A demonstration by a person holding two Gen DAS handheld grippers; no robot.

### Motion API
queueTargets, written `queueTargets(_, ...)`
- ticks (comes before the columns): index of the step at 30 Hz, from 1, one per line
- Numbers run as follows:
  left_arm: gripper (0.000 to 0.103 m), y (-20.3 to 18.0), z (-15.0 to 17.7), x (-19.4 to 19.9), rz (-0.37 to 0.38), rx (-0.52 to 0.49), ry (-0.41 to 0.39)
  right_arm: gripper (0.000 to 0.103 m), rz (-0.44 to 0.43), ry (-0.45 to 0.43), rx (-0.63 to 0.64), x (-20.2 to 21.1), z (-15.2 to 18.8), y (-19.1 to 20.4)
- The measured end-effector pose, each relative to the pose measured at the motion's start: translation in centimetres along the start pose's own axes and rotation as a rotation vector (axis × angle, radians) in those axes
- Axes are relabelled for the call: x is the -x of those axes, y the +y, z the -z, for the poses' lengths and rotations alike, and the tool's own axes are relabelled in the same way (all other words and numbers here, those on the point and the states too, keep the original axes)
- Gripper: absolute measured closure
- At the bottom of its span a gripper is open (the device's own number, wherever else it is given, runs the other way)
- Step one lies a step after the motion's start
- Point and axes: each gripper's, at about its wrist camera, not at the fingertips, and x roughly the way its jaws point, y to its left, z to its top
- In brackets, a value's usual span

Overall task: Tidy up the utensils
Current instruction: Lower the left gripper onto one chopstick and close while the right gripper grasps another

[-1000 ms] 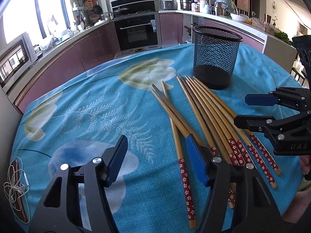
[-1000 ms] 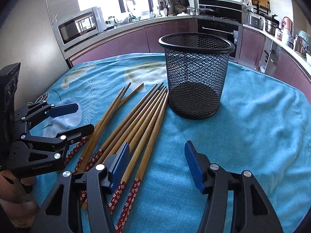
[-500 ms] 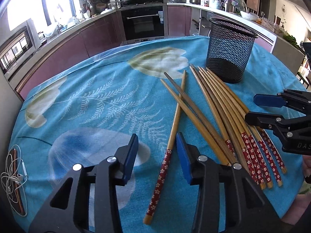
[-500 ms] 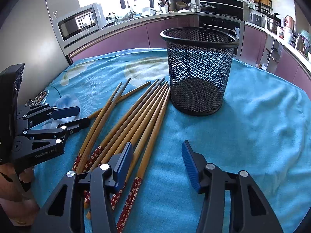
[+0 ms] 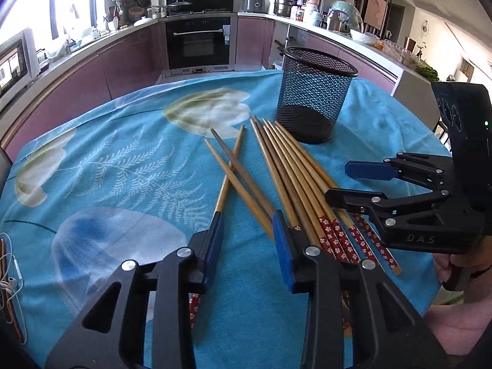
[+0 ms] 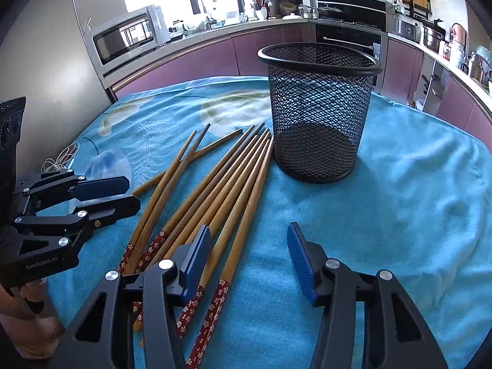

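We see the wooden chopsticks with red flowered ends lying fanned across the middle of the blue leaf-printed tablecloth, their tips pointing at the upright black wire-mesh cup in the upper right of the left wrist view. One chopstick crosses two others and runs under the left pad of our left gripper; its jaws have just been closing to a narrow gap, with only cloth between the pads. Our right gripper stands half open above the rightmost sticks, gripping nothing. White earphone cable lies at the left edge, and a kitchen counter lies behind.
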Motion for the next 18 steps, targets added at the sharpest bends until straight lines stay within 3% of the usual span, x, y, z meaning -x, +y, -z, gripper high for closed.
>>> queueTargets(4, 0.069, -0.3, 0.3, -0.6, 0.009, -0.001, 0.025, 0.052, -0.001, 0.001, -0.001, 0.0, 0.0, 0.1)
queueTargets(12, 0.079, 0.3, 0.5, -1.5, 0.01, -0.009, 0.069, 0.052, 0.0, 0.004, 0.008, 0.0, -0.1, 0.0)
queueTargets(18, 0.087, 0.5, 0.4, -1.8, 0.034, -0.027, 0.068, 0.066, 0.007, 0.019, 0.019, -0.3, -0.3, 0.3)
